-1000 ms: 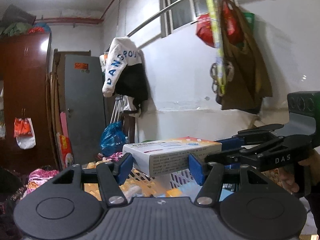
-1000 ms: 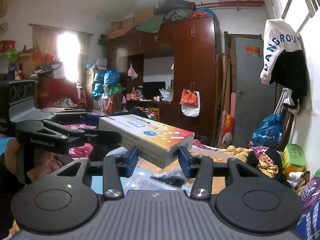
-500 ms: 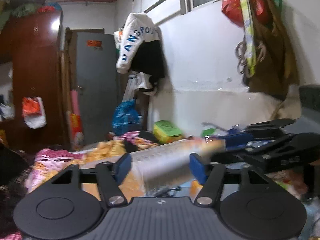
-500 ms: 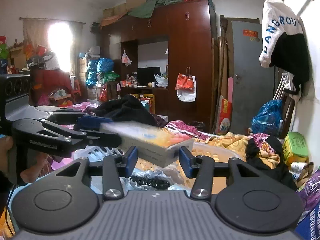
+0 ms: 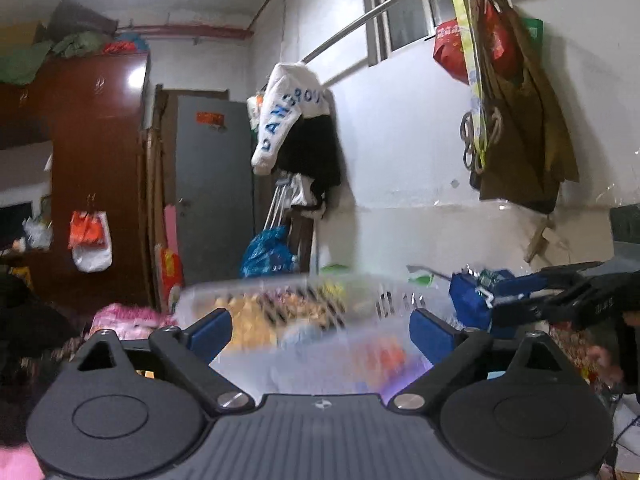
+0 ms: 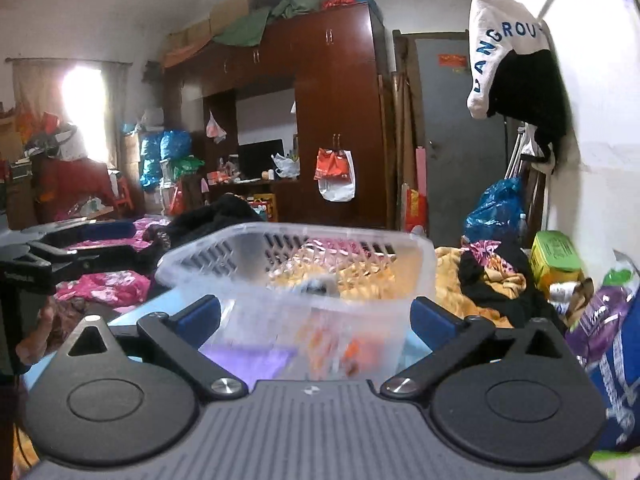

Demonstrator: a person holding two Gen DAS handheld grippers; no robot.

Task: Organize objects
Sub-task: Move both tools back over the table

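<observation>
Across the far side of the room, at about eleven o'clock in the right wrist view, stands the dark red wardrobe, with a grey door beside it at one o'clock and a white sleeve lettered in blue hanging off the rail higher up. Nearer, straight ahead at twelve o'clock, sits the clear slotted plastic basket, the thing this tidying centres on; it rests on a pale blue tabletop amid heaps of orange and pink bedding. Something orange and white lies blurred inside it, too smeared to name, and likely the item just put away. The right gripper stands with its blue pads spread wide and nothing between them, the basket's near wall just ahead of the tips. The left gripper is likewise spread and empty, facing the same basket from the other side, where it is heavily blurred. In that view the right gripper shows at three o'clock. Judging by this, the step in hand is a release into the basket; to do it well, keep both sets of jaws fully apart, draw each gripper straight back and up so no pad catches the rim and tips the light basket, and let the motion settle before picking the next item.
</observation>
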